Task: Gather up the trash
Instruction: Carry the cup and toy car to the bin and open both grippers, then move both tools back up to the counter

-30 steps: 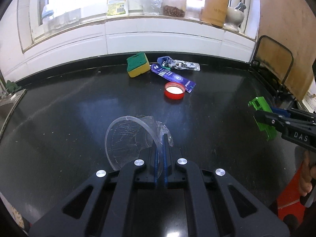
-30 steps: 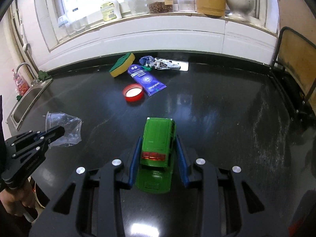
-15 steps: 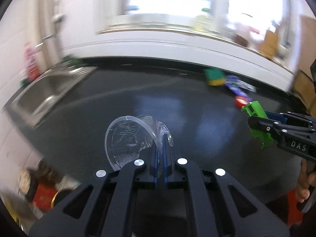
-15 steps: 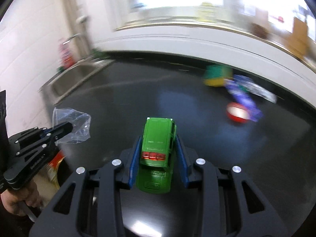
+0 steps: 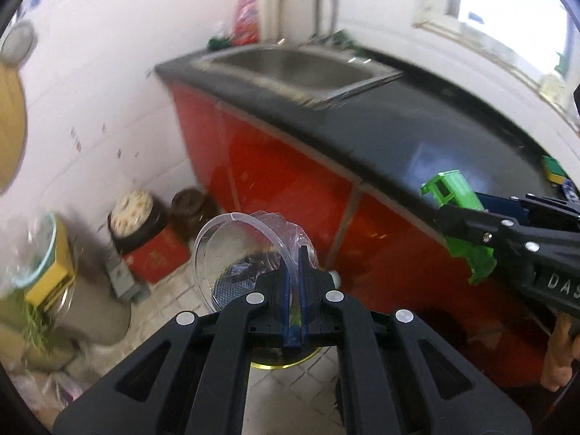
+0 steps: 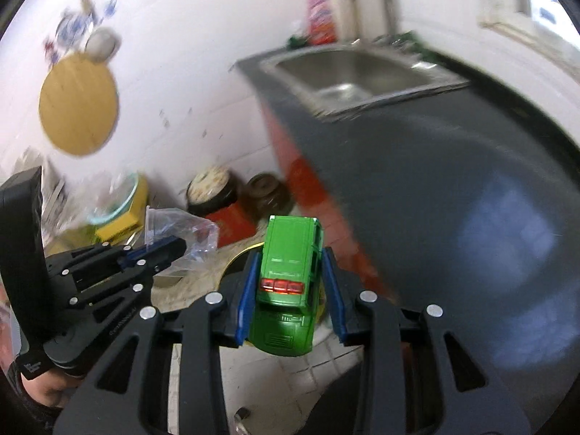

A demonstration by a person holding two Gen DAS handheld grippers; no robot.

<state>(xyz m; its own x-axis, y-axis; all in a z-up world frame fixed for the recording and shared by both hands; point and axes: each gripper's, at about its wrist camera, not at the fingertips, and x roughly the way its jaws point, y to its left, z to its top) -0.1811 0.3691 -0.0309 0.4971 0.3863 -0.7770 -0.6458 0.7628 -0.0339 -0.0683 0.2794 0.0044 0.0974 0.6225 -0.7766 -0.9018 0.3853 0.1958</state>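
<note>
Left claw is clamping the crushed clear plastic cup; right claw is gripping the green toy car. Both are hanging beyond the table edge, above the floor, probably for dropping into a yellow-rimmed container below.

A crumpled clear plastic cup is pinched at its wall, above the tiled floor. A green toy car is clamped, rear toward camera.
</note>
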